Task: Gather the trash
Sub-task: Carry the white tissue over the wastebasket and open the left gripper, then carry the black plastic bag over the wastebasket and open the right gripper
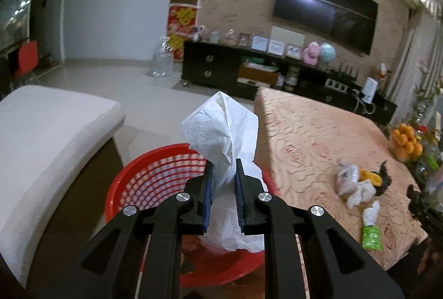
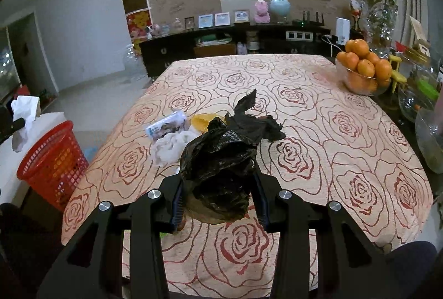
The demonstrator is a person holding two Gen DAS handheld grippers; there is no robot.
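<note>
My left gripper (image 1: 223, 164) is shut on a crumpled white tissue (image 1: 221, 130) and holds it above the red mesh basket (image 1: 155, 174) beside the table. From the right wrist view that tissue (image 2: 23, 111) hangs over the basket (image 2: 52, 158) at the far left. My right gripper (image 2: 218, 180) is shut on a crumpled black plastic bag (image 2: 218, 158) just above the rose-patterned tablecloth (image 2: 346, 160). Behind it lie more trash: a black scrap (image 2: 252, 122), white tissues (image 2: 171, 147), a clear wrapper (image 2: 166, 127) and a yellow piece (image 2: 202, 120).
A glass bowl of oranges (image 2: 362, 69) and glass vases (image 2: 382, 19) stand at the table's right edge. A green packet (image 1: 372, 236) lies near the table's front edge. A white cushioned seat (image 1: 49, 127) is left of the basket. A TV cabinet (image 1: 249, 69) lines the far wall.
</note>
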